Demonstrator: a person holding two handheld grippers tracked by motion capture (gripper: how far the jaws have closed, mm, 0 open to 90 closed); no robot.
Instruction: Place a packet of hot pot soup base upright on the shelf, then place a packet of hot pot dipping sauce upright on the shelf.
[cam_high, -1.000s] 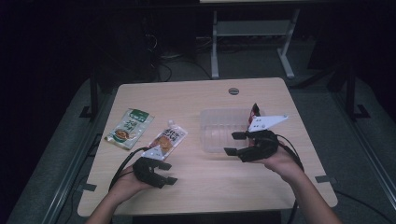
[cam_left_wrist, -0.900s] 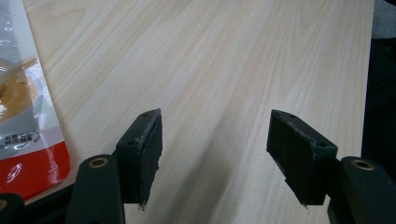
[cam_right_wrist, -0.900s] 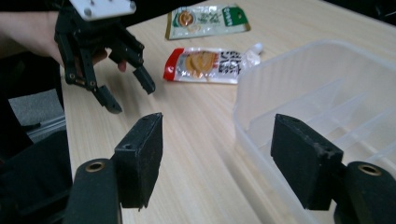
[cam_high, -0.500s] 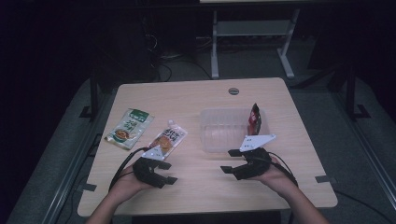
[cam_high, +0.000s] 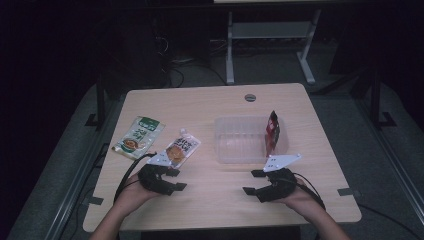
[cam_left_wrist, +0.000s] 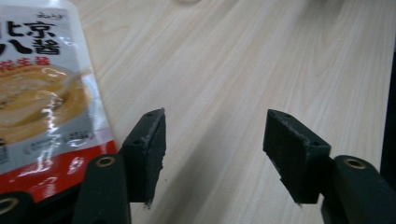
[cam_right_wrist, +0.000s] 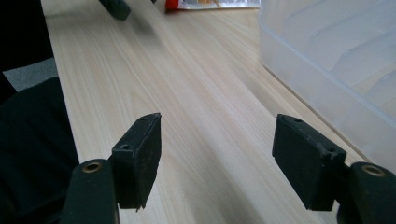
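On the near part of the table my left gripper lies open and points right. Its jaws have just been closing, with only bare wood between them. A white and orange sauce pouch lies just beyond it and runs beside the left jaw in the left gripper view. My right gripper rests open near the front edge and points left, nothing between its jaws. A clear plastic tray stands behind it, with a red packet upright against its right wall.
A green pouch lies flat at the table's left. The tray's wall rises close to the right jaw in the right gripper view. A round cable hole sits near the far edge. Dark floor and a metal stand lie beyond the table.
My right gripper has drawn back from the tray toward the near edge and sunk to the tabletop. The red packet stays upright in the tray. The left hand has barely moved.
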